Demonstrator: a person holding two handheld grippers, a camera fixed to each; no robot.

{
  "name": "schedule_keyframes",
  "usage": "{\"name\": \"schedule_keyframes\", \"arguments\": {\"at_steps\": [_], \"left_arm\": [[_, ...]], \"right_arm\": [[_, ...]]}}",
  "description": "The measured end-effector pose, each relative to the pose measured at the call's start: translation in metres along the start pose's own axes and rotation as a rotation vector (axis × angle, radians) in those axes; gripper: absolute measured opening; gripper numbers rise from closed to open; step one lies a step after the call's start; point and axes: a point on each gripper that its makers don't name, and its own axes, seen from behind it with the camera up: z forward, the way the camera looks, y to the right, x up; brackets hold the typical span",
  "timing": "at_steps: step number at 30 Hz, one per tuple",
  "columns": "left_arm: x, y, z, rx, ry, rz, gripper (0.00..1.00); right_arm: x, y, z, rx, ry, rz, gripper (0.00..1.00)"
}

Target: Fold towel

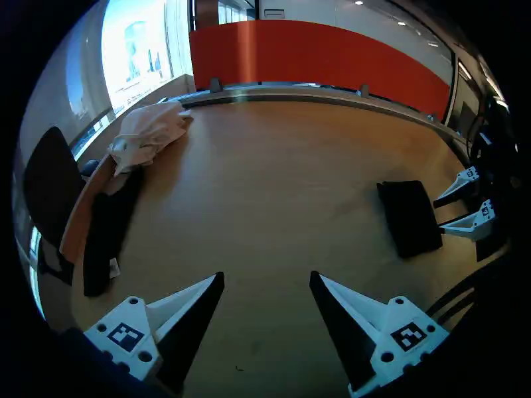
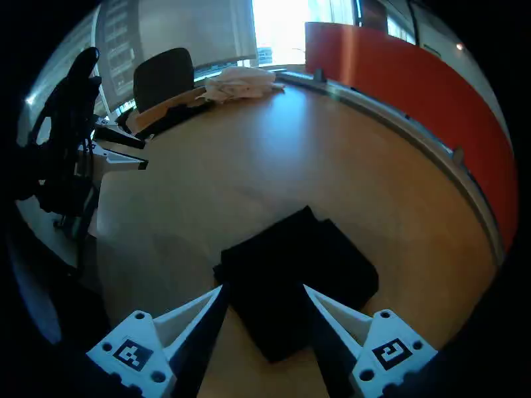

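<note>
Both claws hang open, left gripper (image 1: 265, 274) over bare table (image 1: 265, 186), right gripper (image 2: 265, 286) at the folded black towel (image 2: 295, 262), so a careless nudge could undo your fold.

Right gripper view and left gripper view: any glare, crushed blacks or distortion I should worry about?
Left gripper view: window blown out white, red partition bowed by the fisheye, table has a soft sheen but no hard glare. Right gripper view: window also overexposed, black towel a flat dark patch with hardly any fold detail.
</note>
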Motion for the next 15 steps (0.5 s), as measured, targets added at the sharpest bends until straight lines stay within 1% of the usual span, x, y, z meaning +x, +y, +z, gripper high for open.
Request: {"name": "schedule_keyframes", "arguments": {"at_steps": [5,15], "left_arm": [[0.001,0.0,-0.001,0.0,0.002,0.002,0.96],[0.0,0.0,0.0,-0.003,0.0,0.009,0.96]], "right_arm": [[-0.017,0.002,-0.003,-0.013,-0.021,0.012,0.74],[-0.061,0.004,-0.008,-0.038,-0.077,0.051,0.74]]}}
